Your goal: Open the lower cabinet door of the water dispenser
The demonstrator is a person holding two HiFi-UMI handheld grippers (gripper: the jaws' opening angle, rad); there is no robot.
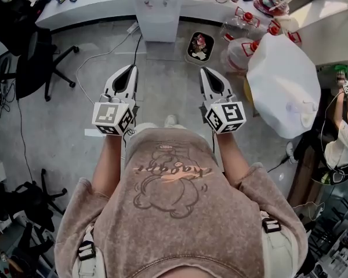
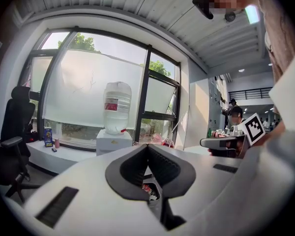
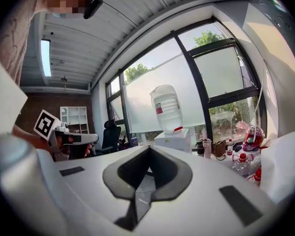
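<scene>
Water dispenser [image 1: 155, 10] at twelve o'clock, white bag [image 1: 284, 91] at two; my left gripper [image 1: 130, 69] and right gripper [image 1: 205, 72] point forward, both closed.

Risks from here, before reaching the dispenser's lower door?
1. A white cable trails across the floor left of the water dispenser, so it may trip or snag on approach.
2. A black tray and bottles crowd the floor to its right. The door or the right gripper might knock them.
3. The left gripper and the right both have shut jaws, which likely need opening before taking the door.
</scene>
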